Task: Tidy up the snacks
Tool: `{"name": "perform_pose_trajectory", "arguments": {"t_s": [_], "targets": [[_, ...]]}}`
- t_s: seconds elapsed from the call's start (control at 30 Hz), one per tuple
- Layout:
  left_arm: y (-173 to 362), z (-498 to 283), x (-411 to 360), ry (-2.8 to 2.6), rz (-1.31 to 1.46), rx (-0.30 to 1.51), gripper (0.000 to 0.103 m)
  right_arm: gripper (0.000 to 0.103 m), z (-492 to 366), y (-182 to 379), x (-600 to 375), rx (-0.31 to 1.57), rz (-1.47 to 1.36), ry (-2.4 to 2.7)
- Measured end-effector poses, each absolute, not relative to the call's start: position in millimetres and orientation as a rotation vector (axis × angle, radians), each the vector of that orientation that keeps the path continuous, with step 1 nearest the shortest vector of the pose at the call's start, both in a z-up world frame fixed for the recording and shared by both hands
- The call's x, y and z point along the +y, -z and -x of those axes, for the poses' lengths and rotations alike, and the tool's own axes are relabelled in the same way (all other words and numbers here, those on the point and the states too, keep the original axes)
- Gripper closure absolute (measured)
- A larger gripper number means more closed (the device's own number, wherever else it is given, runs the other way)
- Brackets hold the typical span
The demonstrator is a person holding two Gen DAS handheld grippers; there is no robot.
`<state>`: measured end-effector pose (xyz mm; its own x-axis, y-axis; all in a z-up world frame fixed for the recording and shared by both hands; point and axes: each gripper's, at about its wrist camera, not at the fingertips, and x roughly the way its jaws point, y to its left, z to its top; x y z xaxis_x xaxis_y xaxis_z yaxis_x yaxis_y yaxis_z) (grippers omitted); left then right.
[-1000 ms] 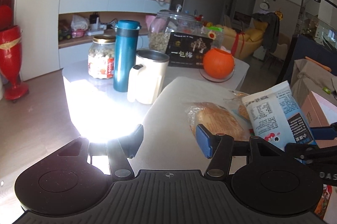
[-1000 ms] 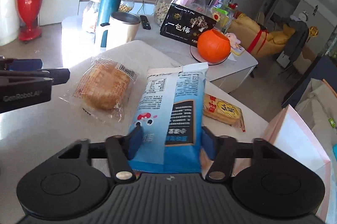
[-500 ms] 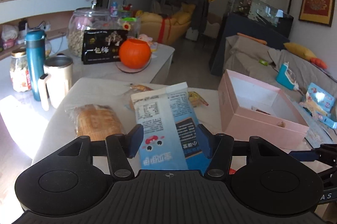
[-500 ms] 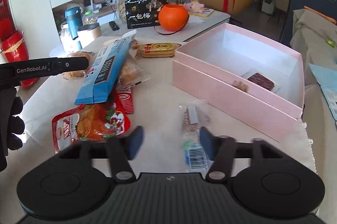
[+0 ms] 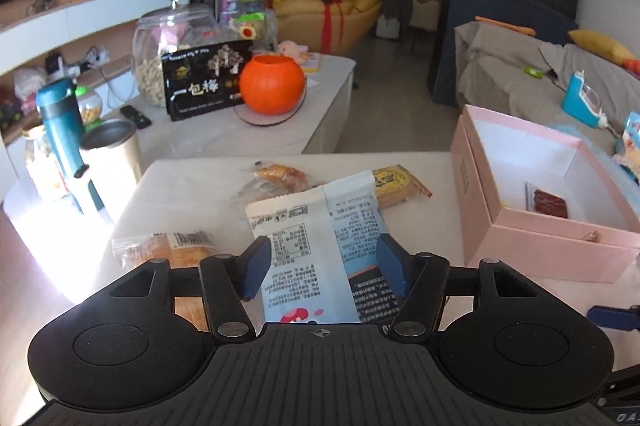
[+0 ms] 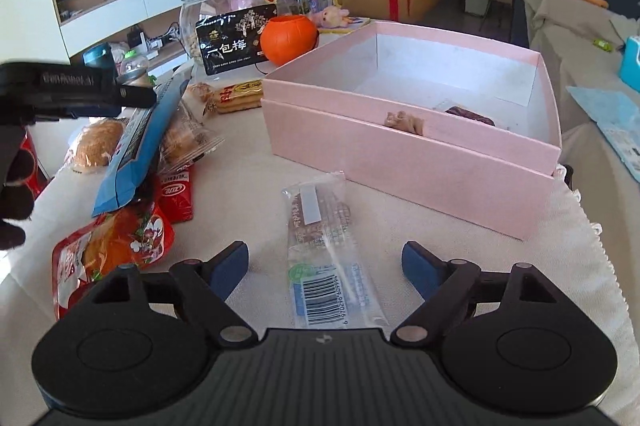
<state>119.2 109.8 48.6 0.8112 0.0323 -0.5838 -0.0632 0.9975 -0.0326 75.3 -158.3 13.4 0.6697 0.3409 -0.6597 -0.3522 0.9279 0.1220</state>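
Two claws are over the tabletop (image 6: 460, 226), which is covered with a pale cloth. The left claw (image 5: 324, 264) is pinching a blue and white snack bag (image 5: 320, 246) between its two blue pads; the bag stands up from the claw and its top edge leans away, toward the far side of the tabletop. In the right wrist view the same bag (image 6: 140, 142) hangs tilted in the air, above the other snacks at the left side.

The right claw (image 6: 326, 268) is spread wide and holds nothing. A clear wrapped bar (image 6: 328, 262) with a barcode lies flat on the cloth between its pads, not touching either of them.

The pink box (image 6: 420, 146) stands open just beyond the bar, to the right. Inside it lie a dark wrapped piece (image 6: 470, 116) and a small brownish piece (image 6: 404, 122), near the front wall.

Left of the bar lies a red packet (image 6: 112, 246) and a smaller red one (image 6: 176, 194). Under the lifted bag there are wrapped breads (image 6: 96, 142), and behind them a yellow biscuit pack (image 6: 240, 96). On the farther table stand an orange pot (image 6: 290, 40), a black box (image 6: 236, 44) and a glass jar (image 6: 212, 6).
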Motion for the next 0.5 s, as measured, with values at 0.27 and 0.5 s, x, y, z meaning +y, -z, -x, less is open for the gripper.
{"name": "perform_pose_trajectory", "arguments": {"t_s": [0.27, 0.5], "targets": [[-39.9, -128.8, 97.8, 0.118, 0.044, 0.714, 0.036, 0.017, -71.9, -12.5, -156.9, 0.736, 0.014, -0.379], [-43.2, -136.1, 112.6, -0.041, 0.041, 0.687, 0.038, 0.017, -72.2, -11.5, -155.9, 0.736, 0.023, -0.376]]}}
